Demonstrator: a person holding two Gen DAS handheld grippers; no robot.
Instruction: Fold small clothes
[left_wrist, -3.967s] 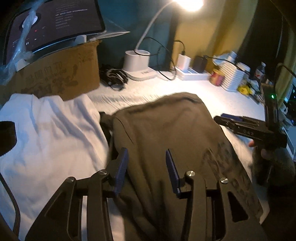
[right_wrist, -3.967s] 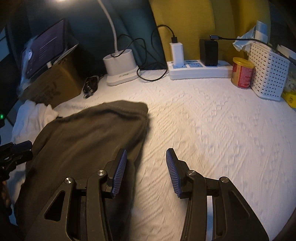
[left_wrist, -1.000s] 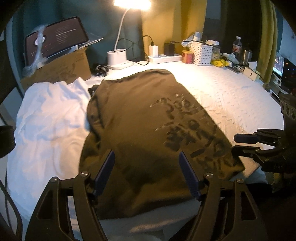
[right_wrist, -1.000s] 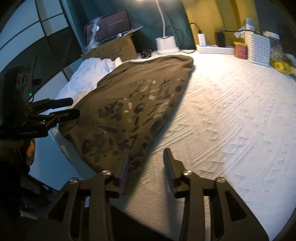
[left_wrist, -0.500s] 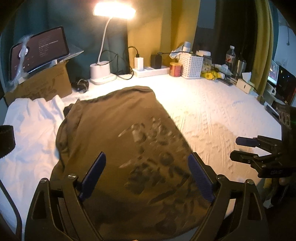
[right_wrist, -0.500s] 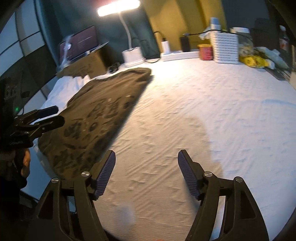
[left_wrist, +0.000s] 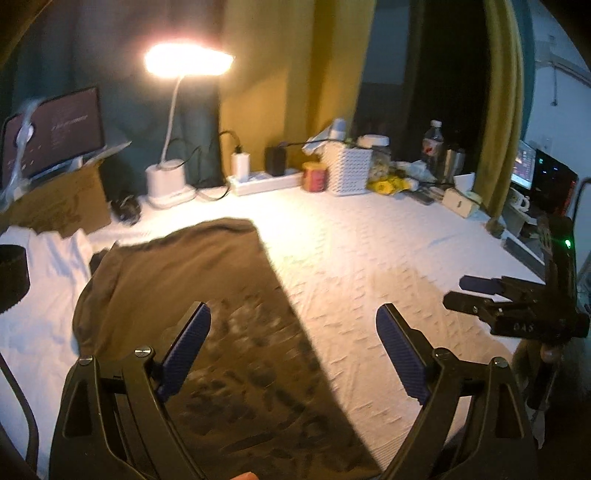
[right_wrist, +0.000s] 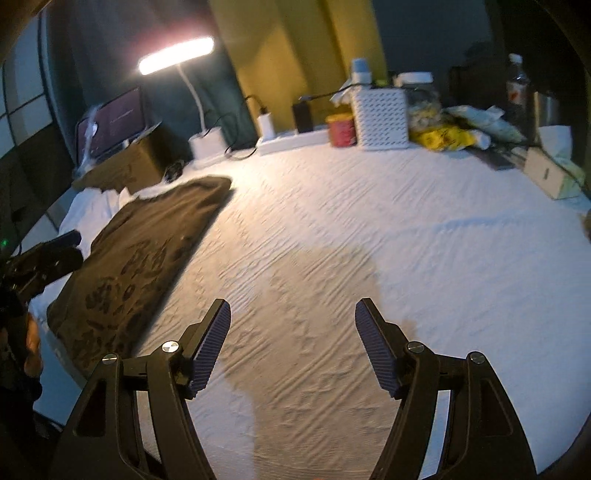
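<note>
While both claws hang spread and empty, the left gripper (left_wrist: 293, 343) over it and the right gripper (right_wrist: 293, 345) over bare white bedspread (right_wrist: 369, 229), the olive shirt (left_wrist: 192, 295) lies folded lengthwise, dark print up, near the bed's left edge.

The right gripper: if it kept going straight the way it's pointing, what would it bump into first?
Most likely just the bare white textured bedspread. The right gripper is open and empty, and the folded olive T-shirt lies well off to its left.
</note>
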